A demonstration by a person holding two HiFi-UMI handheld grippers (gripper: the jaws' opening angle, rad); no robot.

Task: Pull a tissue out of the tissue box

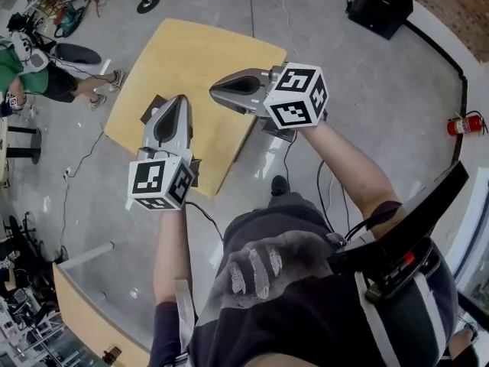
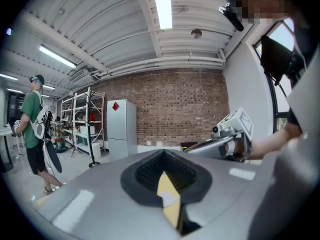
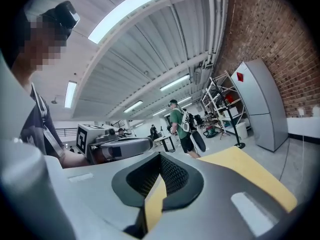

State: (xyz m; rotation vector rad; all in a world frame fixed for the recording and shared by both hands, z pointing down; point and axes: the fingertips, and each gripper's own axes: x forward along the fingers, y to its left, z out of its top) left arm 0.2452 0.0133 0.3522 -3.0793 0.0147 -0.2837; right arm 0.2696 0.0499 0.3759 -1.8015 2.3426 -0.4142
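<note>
Concrete floor (image 1: pixel 367 75) all round; a brick wall (image 2: pixel 170 104) stands well beyond the tip of the left tongs, with a grey cabinet (image 2: pixel 121 126) against it.

Wooden desk (image 1: pixel 199 52) lies below the tips of both tongs.

Left tongs (image 1: pixel 181 99): jaws drawn together to a narrow slit, nothing made out between them. They are held above the desk, with the marker cube (image 1: pixel 160 182) at the person's end.

Right tongs (image 1: pixel 215 90): jaws closed together, nothing between them. They are held crosswise, with the tip turned toward the left tongs, near them but apart.

A dark boxy thing (image 1: pixel 150 107) sits on the desk just left of the left tongs and partly under them. It is too hidden to say whether it is the tissue box.

A person in a green shirt (image 1: pixel 15 67) stands on the floor well to the left of the left tongs. A red fire extinguisher (image 1: pixel 464 124) sits well to the right of the right tongs.
</note>
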